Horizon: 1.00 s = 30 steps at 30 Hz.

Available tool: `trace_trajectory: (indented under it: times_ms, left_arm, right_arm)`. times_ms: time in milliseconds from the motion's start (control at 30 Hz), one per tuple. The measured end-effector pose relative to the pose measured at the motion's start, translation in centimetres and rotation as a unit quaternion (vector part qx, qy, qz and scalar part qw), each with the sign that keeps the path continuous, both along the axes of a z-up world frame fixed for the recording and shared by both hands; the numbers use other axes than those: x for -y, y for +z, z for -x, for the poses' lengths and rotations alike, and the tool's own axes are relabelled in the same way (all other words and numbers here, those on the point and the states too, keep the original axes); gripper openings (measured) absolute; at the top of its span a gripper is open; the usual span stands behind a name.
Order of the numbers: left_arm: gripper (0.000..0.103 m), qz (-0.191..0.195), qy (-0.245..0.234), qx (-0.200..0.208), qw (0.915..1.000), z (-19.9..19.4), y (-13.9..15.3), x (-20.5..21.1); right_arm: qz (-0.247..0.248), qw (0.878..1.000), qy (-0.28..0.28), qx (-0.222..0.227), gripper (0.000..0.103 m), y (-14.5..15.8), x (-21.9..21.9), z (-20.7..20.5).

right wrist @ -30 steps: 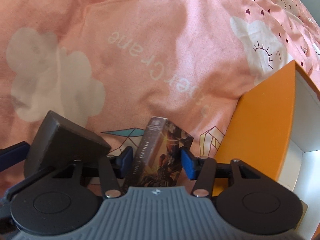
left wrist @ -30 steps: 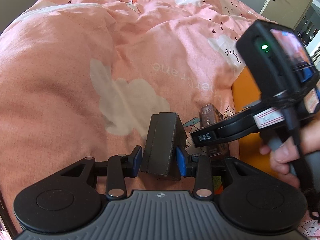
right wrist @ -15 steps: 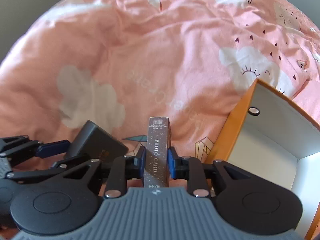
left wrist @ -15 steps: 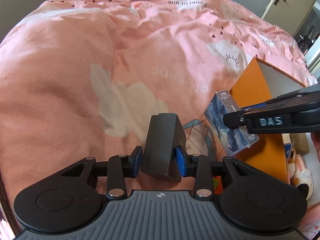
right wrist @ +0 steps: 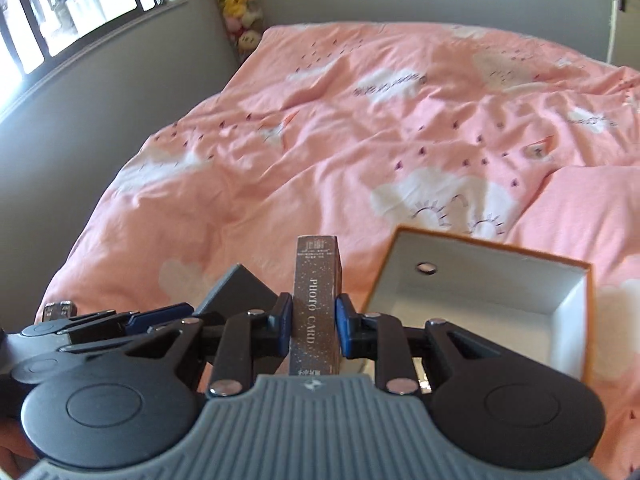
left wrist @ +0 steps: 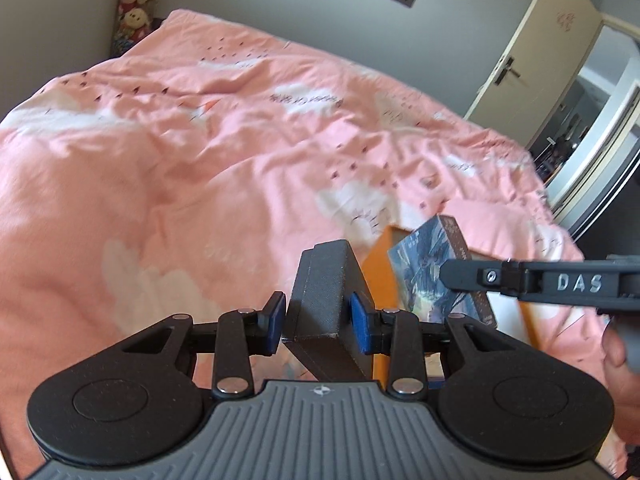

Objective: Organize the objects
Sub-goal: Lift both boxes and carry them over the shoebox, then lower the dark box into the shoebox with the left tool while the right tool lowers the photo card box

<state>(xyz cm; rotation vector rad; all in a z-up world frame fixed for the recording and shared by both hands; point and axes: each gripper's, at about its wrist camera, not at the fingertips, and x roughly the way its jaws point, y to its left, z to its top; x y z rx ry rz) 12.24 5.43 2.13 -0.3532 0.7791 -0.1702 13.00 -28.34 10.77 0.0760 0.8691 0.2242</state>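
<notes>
My left gripper (left wrist: 318, 318) is shut on a dark grey box (left wrist: 324, 292) and holds it above the pink bed. My right gripper (right wrist: 313, 328) is shut on a brown photo card box (right wrist: 316, 304), held upright by its narrow sides. In the left wrist view that photo card box (left wrist: 432, 276) shows its blue printed face, with the right gripper's finger (left wrist: 520, 280) across it. An open orange box with a white inside (right wrist: 480, 304) lies on the bed just right of the right gripper. The grey box (right wrist: 236, 292) and the left gripper (right wrist: 132, 320) show at the right wrist view's left.
The pink duvet (left wrist: 200, 160) covers the whole bed. Plush toys (right wrist: 240, 8) stand in the far corner by the wall. A window (right wrist: 60, 0) is at the left, a door (left wrist: 540, 60) at the right. A small metal object (right wrist: 60, 310) lies at the bed's left edge.
Both grippers have lifted up from the duvet with their boxes. The right gripper closed on the photo card box and turned it edge-on. More of the room is in view.
</notes>
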Motion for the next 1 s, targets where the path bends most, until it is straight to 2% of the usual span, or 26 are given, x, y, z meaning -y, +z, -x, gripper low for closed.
trace_trajectory:
  times_ms: [167, 300, 533, 800, 1000]
  left_arm:
    - [0.04, 0.025, -0.035, 0.021, 0.9989, -1.8, 1.3, 3.6]
    - [0.039, 0.033, -0.06, 0.015, 0.9975, -3.9, 0.5, 7.2]
    - [0.039, 0.007, -0.071, -0.015, 0.9973, -7.2, -2.4, 11.4]
    - [0.039, -0.026, -0.056, -0.031, 0.9976, -9.2, -5.0, 13.9]
    - [0.039, -0.034, -0.051, -0.046, 0.997, -10.3, -6.5, 15.0]
  right_arm:
    - [0.003, 0.999, -0.051, 0.009, 0.024, 0.2, 3.9, 0.5]
    - [0.006, 0.995, -0.104, 0.011, 0.024, -0.8, 7.0, 0.6]
    - [-0.01, 0.987, -0.16, -0.008, 0.024, -3.7, 11.0, -0.2]
    - [-0.016, 0.984, -0.177, -0.012, 0.024, -6.3, 12.5, -1.2]
    - [-0.012, 0.983, -0.182, -0.011, 0.024, -7.3, 12.7, -1.7]
